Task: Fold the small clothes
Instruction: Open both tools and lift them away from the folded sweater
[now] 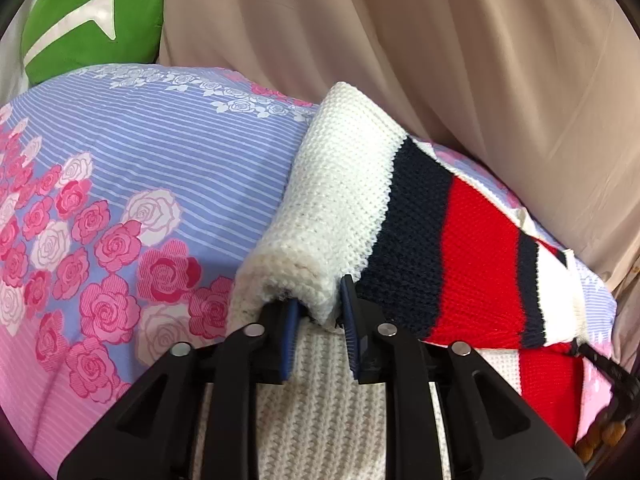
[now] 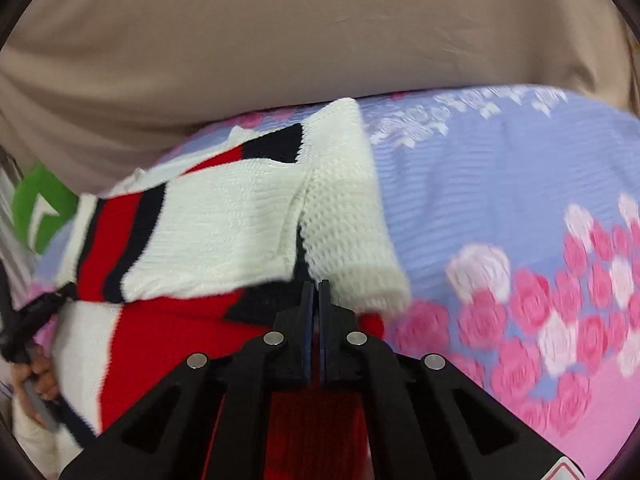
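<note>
The knit sweater (image 1: 460, 240), striped white, navy and red, lies on the rose-print bedsheet (image 1: 140, 160). The left claw (image 1: 318, 312) grips the white sleeve cuff (image 1: 296, 268). The right claw (image 2: 319, 300) is pinched narrow on the sweater's red fabric near its hem.

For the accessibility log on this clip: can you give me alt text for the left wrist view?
The left gripper grips the white cuff of a knitted sweater with white, navy and red stripes, its sleeve stretching away across a bedsheet printed with pink roses. Beige curtains hang behind, with a green cushion at upper left.
</note>
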